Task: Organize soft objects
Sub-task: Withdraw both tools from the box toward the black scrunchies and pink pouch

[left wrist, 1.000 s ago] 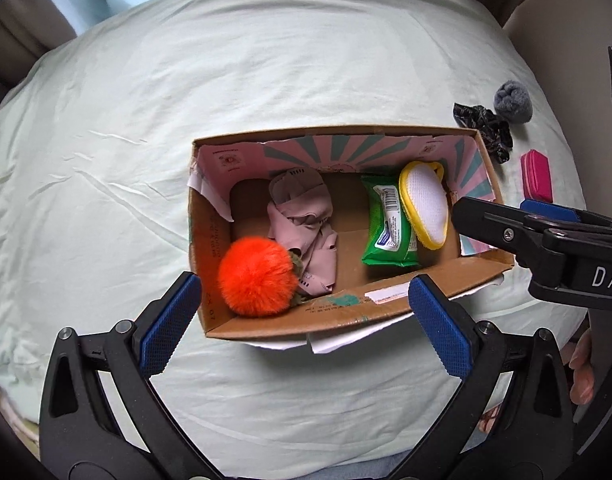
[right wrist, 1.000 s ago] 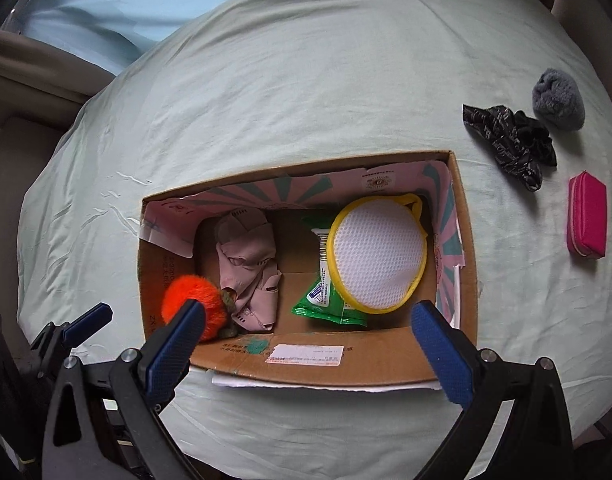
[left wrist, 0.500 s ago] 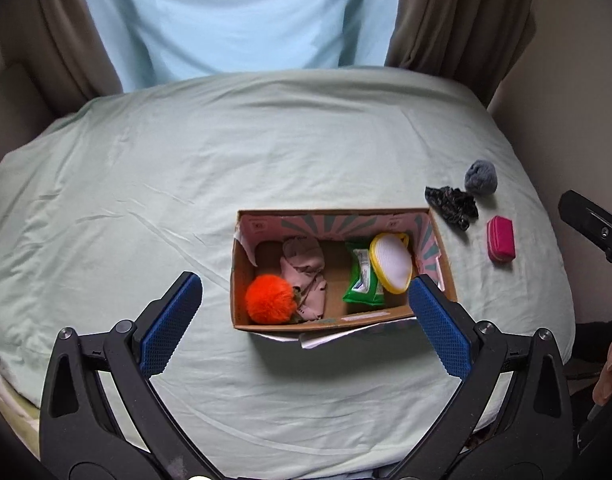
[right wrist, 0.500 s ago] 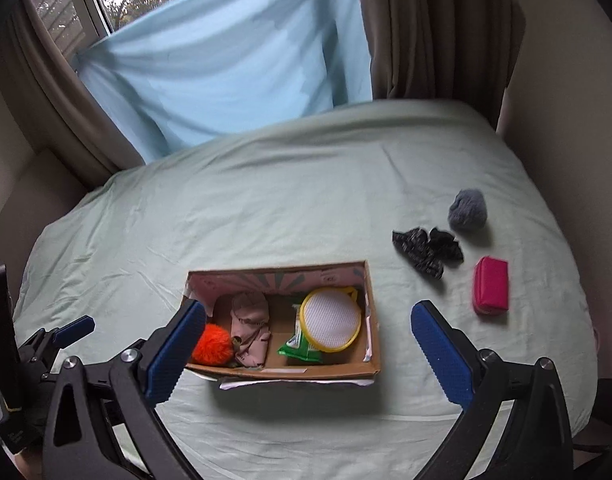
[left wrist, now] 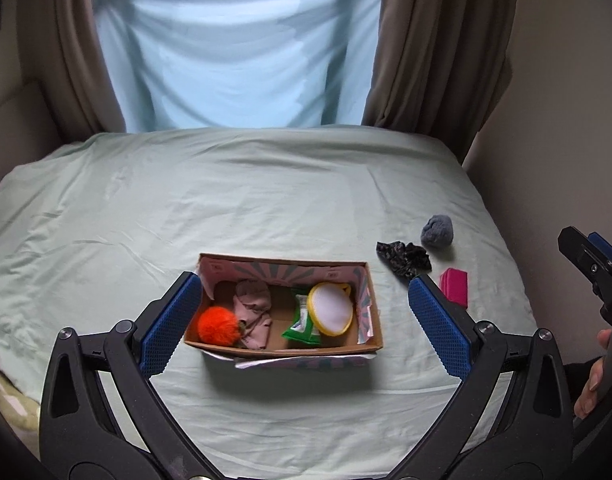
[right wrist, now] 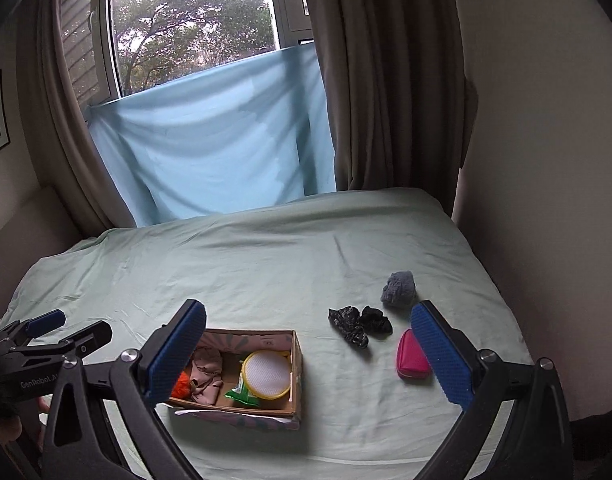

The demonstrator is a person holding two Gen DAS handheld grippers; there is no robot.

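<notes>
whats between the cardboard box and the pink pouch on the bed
The black patterned cloth lies partly in that stretch, toward the far side; nearer, only bare sheet separates the cardboard box from the pink pouch. The right wrist view shows it best.

The only legible text was "GenRobot.AI", printed in white on the left gripper point(right wrist: 46, 328) body, seen from the right wrist.

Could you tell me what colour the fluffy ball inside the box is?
Bright orange; the fluffy ball shows best in the left wrist view.
</notes>
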